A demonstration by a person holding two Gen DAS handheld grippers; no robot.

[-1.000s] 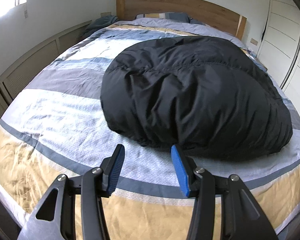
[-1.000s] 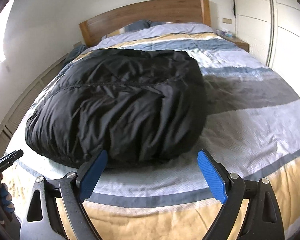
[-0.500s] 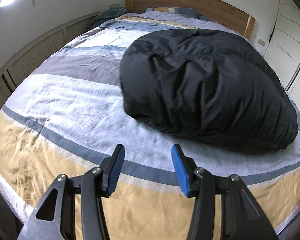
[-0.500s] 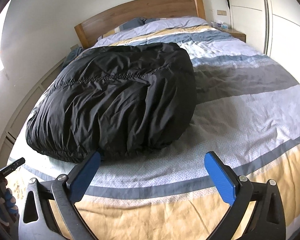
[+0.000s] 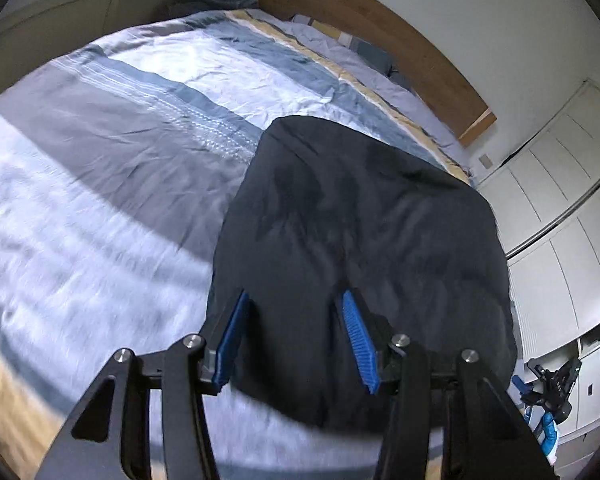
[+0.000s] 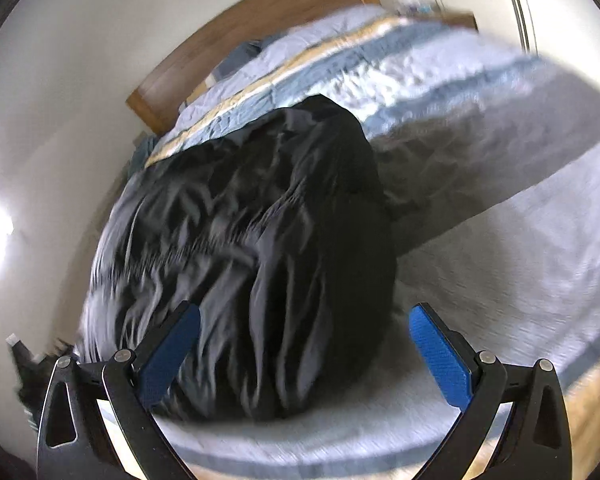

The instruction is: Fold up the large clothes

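Both tongs are closing in on the black puffer jacket [image 5: 360, 248] lying on the striped bed [image 5: 100, 168]. Left tongs [image 5: 296, 340] half open, right tongs [image 6: 304, 356] spread wide, both empty. Next: pinch the near hem.

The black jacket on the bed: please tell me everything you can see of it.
The black jacket is a puffy, padded garment of thin, slightly shiny, wrinkled fabric with stitched seams. It lies as a rounded bundle on the striped bedcover, near the foot of the bed. Neither gripper touches it; only the cover beneath does.
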